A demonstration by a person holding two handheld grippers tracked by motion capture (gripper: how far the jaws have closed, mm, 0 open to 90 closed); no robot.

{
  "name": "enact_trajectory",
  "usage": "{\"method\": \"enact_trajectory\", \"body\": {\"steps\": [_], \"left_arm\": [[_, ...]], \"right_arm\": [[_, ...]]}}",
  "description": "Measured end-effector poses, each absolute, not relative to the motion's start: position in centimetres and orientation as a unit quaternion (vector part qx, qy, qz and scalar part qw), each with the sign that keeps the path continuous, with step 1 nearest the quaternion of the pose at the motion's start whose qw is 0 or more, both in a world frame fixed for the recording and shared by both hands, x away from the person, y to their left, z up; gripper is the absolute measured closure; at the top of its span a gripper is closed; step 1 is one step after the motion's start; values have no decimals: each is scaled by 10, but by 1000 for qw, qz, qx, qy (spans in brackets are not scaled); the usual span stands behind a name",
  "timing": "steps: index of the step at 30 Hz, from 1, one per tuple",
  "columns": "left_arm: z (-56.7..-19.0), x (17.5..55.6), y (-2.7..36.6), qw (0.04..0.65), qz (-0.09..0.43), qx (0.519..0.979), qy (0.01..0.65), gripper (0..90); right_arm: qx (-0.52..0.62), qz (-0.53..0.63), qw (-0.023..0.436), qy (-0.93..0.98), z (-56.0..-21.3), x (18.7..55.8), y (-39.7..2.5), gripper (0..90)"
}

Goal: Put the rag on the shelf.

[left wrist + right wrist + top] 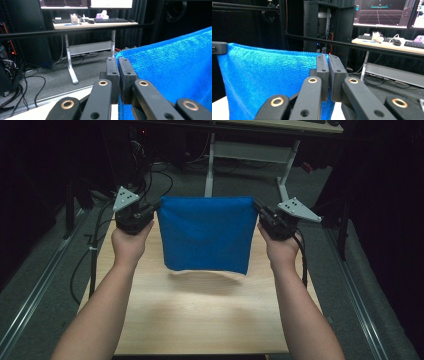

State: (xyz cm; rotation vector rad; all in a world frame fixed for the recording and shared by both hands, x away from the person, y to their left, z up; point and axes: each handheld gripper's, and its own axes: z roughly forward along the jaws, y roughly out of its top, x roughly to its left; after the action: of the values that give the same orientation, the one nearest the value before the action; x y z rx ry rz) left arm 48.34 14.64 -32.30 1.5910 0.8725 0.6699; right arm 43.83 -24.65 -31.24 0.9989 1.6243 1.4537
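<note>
Two forearms come in from the near edge of the wooden bench point(200, 320), each hand holding a gripper raised over the bench's far half. The left gripper point(156, 207) is clamped on the upper left corner of a blue cloth point(206, 234), and the right gripper point(258, 209) is clamped on its upper right corner; in both gripper views the black jaws stand pressed together with the cloth's edge pinched between them. The cloth hangs spread between the two, top edge taut and running left to right, its faces turned toward the person and away, its lower edge free just above the bench and casting a shadow on the wood. In the right gripper view the left gripper's tip shows at the cloth's far corner. Beyond the bench lie grey floor, black cables point(150, 180) at the left, and the white legs of a desk point(95, 23) bearing keyboards and monitors against dark curtains.
</note>
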Motion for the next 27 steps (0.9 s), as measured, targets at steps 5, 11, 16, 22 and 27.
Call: {"method": "enact_trajectory", "body": {"steps": [5,11,16,22,27], "left_arm": [[-326,508,140,556,288,679,383,879],[-336,540,133,534,287,687,400,879],[-354,560,128,505,273,708,412,878],[-378,566,127,493,243,720,425,878],[-397,565,128,483,218,729,433,877]], "right_arm": [[402,555,360,633,-316,463,-248,885],[414,543,357,638,-324,491,-250,886],[424,515,353,656,-333,512,-249,886],[436,484,346,675,-351,526,-249,886],[442,467,339,687,-367,529,-248,886]]}}
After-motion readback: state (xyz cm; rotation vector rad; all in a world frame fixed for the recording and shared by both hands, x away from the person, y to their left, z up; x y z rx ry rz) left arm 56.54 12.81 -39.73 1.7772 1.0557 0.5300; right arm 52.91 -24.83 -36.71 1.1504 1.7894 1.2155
